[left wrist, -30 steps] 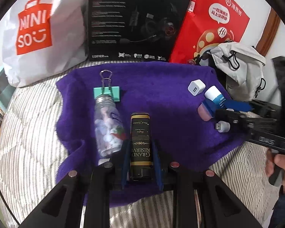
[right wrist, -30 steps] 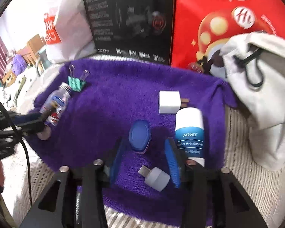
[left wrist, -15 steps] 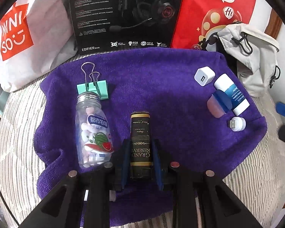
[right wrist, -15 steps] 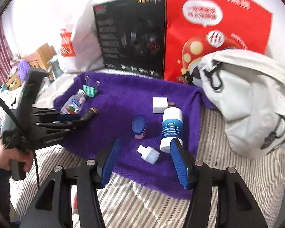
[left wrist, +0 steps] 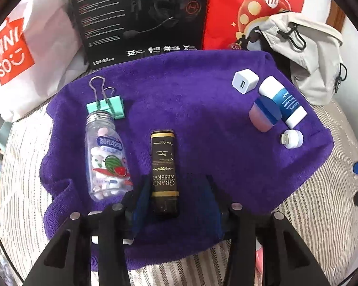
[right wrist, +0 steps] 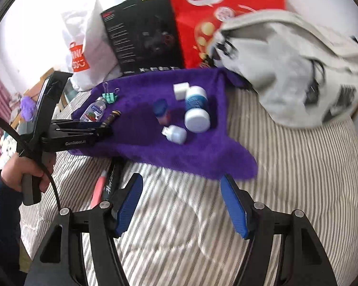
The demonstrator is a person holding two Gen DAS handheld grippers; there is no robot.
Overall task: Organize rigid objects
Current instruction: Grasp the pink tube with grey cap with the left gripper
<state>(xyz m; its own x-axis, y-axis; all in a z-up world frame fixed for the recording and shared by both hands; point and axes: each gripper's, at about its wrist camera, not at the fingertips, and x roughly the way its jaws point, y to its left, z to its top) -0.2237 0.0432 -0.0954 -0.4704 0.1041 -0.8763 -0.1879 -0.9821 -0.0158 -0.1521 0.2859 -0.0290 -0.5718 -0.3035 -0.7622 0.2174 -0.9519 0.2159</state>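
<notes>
A black and gold Grand Reserve box point(left wrist: 164, 171) lies on the purple towel point(left wrist: 193, 109), between the fingers of my open left gripper point(left wrist: 176, 197); the jaws stand apart from its sides. Beside it lie a clear candy bottle point(left wrist: 106, 159) and a teal binder clip point(left wrist: 106, 103). At the right lie a white charger cube point(left wrist: 244, 81), a white and blue tube point(left wrist: 282, 101), a blue-capped pink container point(left wrist: 265, 114) and a small white USB plug point(left wrist: 292, 138). My right gripper point(right wrist: 183, 205) is open and empty over the striped bedding, back from the towel point(right wrist: 169, 143).
A Miniso bag point(left wrist: 23, 54), a black headset box point(left wrist: 140, 16), a red bag point(left wrist: 250, 9) and a grey pouch point(left wrist: 307, 47) stand behind the towel. A pink pen point(right wrist: 98, 188) and a black pen point(right wrist: 111, 181) lie on the bedding in front of the towel.
My left gripper has opened and let go of the black and gold box, which now rests on the towel. My right gripper has pulled back off the towel and stays open.
</notes>
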